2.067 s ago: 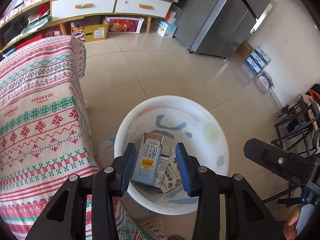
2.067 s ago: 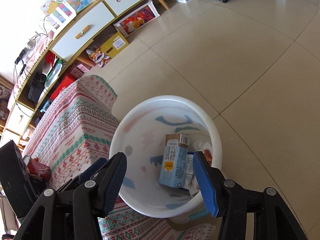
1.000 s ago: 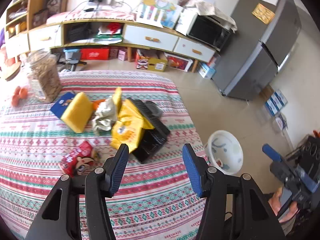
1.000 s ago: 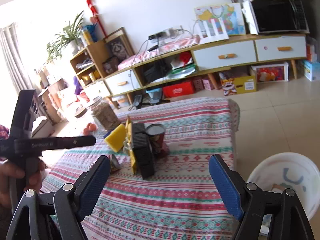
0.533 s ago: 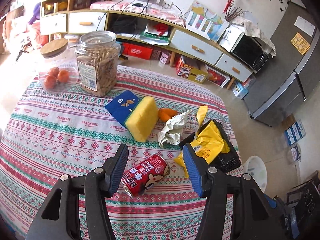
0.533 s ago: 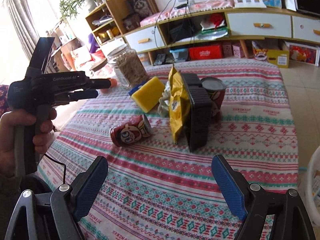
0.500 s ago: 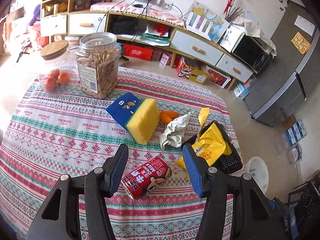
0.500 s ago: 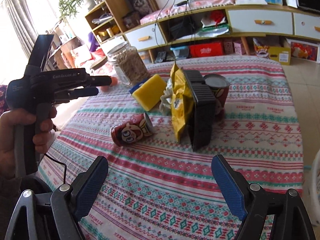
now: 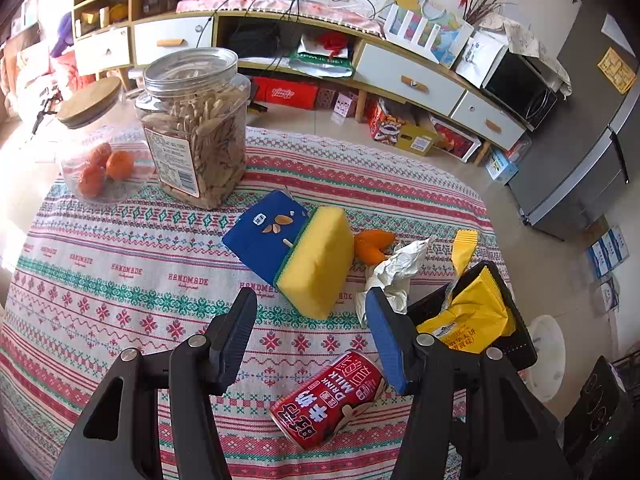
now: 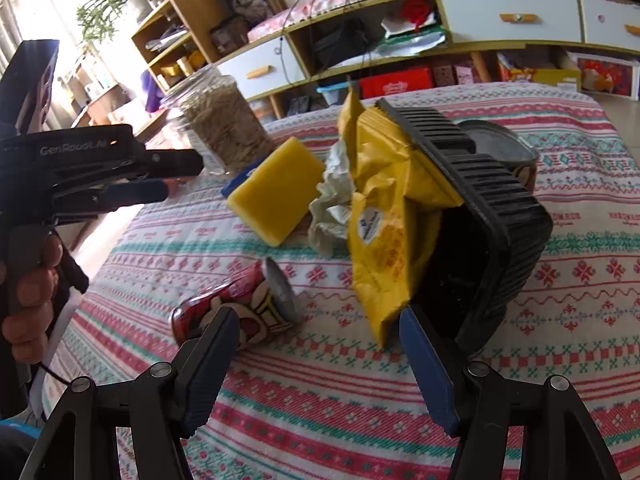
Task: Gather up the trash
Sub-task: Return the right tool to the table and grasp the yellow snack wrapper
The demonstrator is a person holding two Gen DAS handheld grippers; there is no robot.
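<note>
A red milk-drink can (image 9: 329, 400) (image 10: 236, 304) lies on its side on the patterned tablecloth. Beside it a yellow snack bag (image 9: 468, 316) (image 10: 384, 224) leans in a tipped black plastic tray (image 9: 516, 344) (image 10: 480, 208), with crumpled white paper (image 9: 394, 270) (image 10: 334, 204) and orange peel (image 9: 370, 244) close by. A second tin (image 10: 504, 152) stands behind the tray. My left gripper (image 9: 312, 328) hovers open above the can. My right gripper (image 10: 320, 354) is open low over the cloth, in front of the can and bag. The white bin (image 9: 546, 356) sits on the floor past the table's right edge.
A yellow sponge (image 9: 316, 260) (image 10: 276, 190) rests on a blue carton (image 9: 266, 234). A jar of seeds (image 9: 196, 128) (image 10: 224, 128) and a lidded glass jar of oranges (image 9: 96, 148) stand at the far side. A person's hand (image 10: 28, 304) holds the left gripper at left.
Both grippers swung from over the bin back over the table and closed in on the trash pile. The can, bag and tray now appear much larger; both stay open.
</note>
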